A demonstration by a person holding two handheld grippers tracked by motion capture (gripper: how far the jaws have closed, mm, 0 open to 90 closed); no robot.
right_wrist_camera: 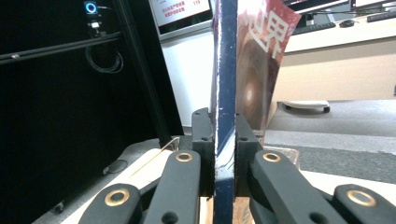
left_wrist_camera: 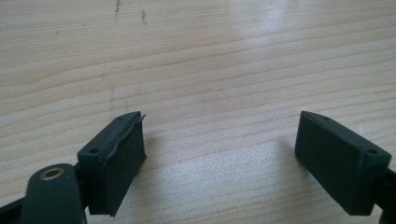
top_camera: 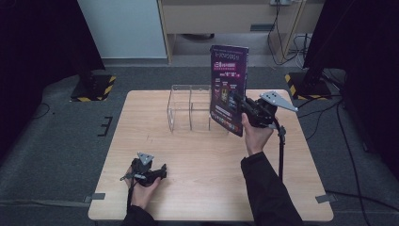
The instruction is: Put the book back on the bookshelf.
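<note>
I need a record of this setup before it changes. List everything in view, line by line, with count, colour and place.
magazine: one, dark purple cover with print, held upright above the table's far right part, beside the clear organiser
clear organiser: one, transparent, with compartments, at the far middle of the table
table: one, light wood, centre of the scene
stand bases: two, black with yellow-black striped edges, on the floor beyond the table's far corners
floor: grey carpet all round the table
left gripper: one, black, jaws open, low over bare tabletop at the near left
right gripper: one, black, shut on the magazine's edge
forearms: two, dark sleeves, entering from the near edge
</note>
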